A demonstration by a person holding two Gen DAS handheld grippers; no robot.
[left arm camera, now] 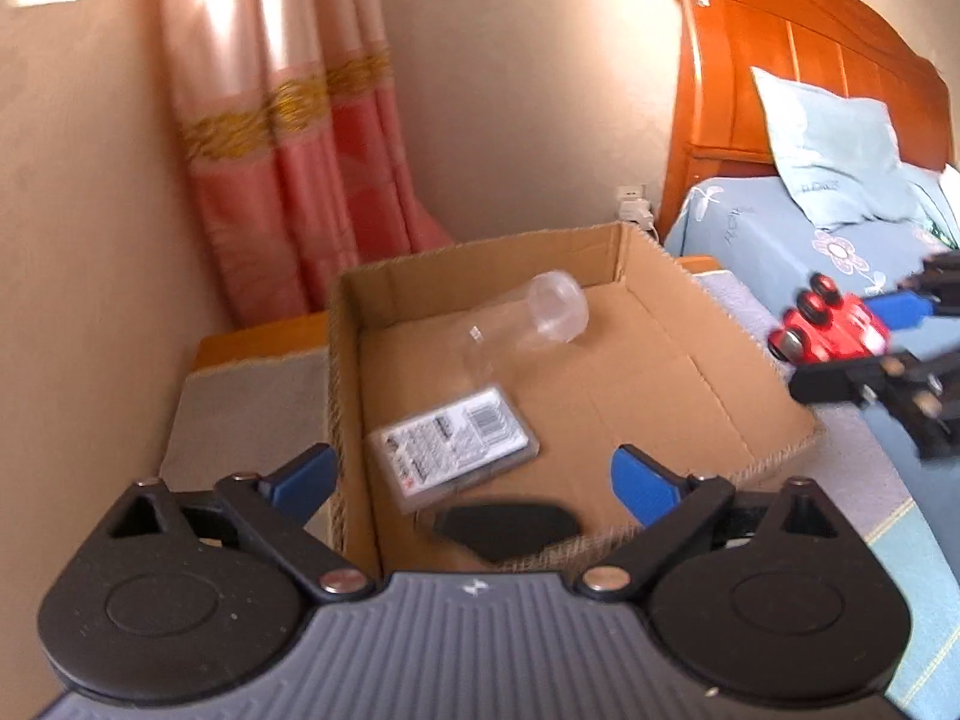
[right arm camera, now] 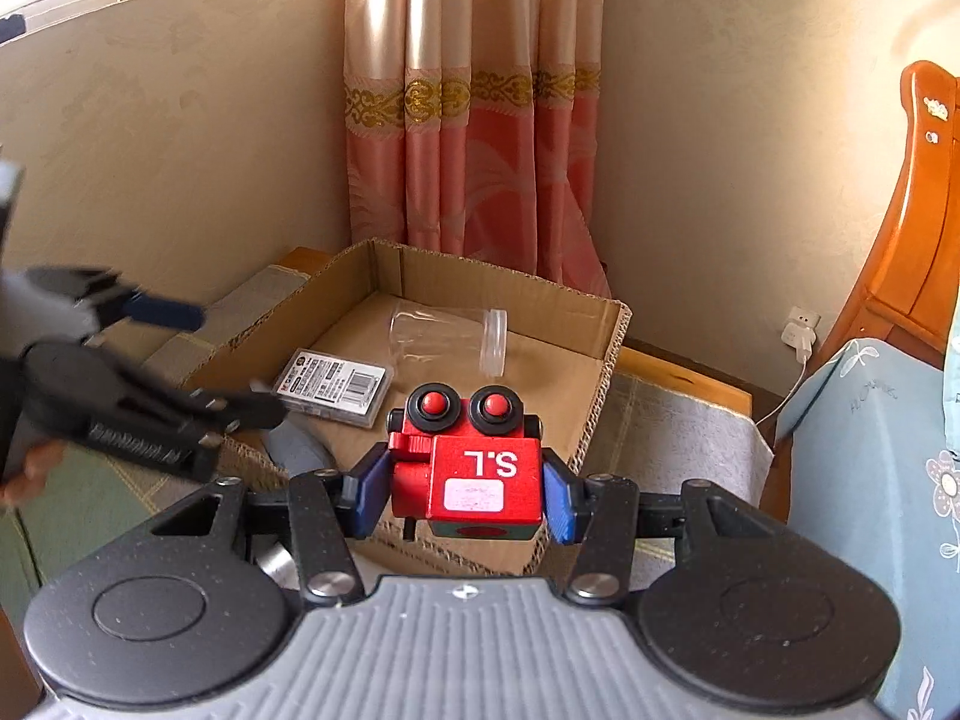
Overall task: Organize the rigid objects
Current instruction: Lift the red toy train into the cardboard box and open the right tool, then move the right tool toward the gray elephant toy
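An open cardboard box (left arm camera: 480, 252) (right arm camera: 510, 294) stands on a low cloth-covered stand. A clear plastic jar (left arm camera: 540, 318) (right arm camera: 444, 336) lies on its side inside it. A flat grey case with a printed label (left arm camera: 456, 450) (right arm camera: 336, 387) lies there too, with a dark flat object (left arm camera: 504, 528) by the near wall. My left gripper (left arm camera: 474, 477) (right arm camera: 216, 360) hangs open over the box's near left corner, nothing between its fingers. My right gripper (right arm camera: 465, 492) (left arm camera: 870, 330) is shut on a red toy vehicle (right arm camera: 480, 462) (left arm camera: 828, 330) marked "S.L", held above the box's right rim.
A bed with a blue floral sheet (left arm camera: 780, 228) (right arm camera: 870, 420), a pale pillow (left arm camera: 834, 144) and an orange wooden headboard (left arm camera: 798, 60) lies to the right. A pink curtain (left arm camera: 288, 150) (right arm camera: 468, 150) hangs behind the box. A wall socket with a plug (right arm camera: 801, 330) sits by the bed.
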